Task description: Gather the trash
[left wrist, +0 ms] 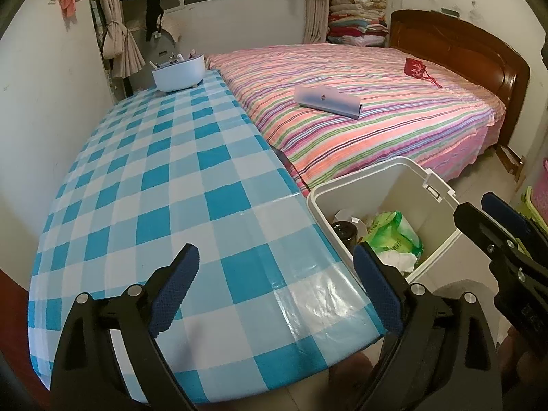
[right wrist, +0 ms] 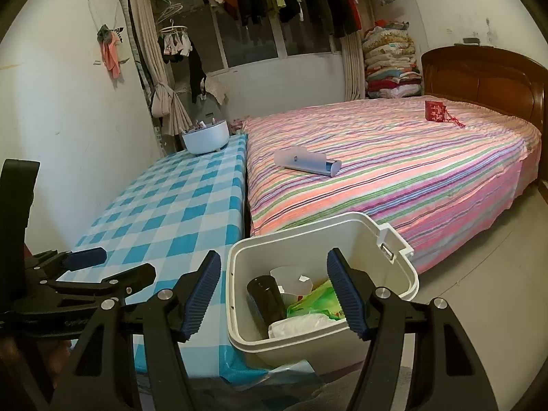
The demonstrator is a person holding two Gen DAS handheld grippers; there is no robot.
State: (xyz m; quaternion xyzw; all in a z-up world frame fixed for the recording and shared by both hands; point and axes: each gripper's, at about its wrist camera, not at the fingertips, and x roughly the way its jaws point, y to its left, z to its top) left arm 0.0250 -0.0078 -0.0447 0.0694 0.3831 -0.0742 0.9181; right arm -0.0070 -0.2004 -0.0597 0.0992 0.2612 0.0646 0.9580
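Bin (right wrist: 407, 274) holding trash beside checkered table (left wrist: 154, 178), striped bed (right wrist: 394, 171) behind, both tools wide open, empty.

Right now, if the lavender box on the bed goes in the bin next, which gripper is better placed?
Probably right: the right gripper hangs open over the bin beside the bed, nearer the lavender box; the left gripper is over the checked table.

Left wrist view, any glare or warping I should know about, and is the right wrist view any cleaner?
Left wrist view: glare on the glossy checked tablecloth near the left hand-held gripper; fisheye bows the table edge; corners dark. Right wrist view: same bowing and dark corners, no strong glare; the white bin and its trash look sharp.
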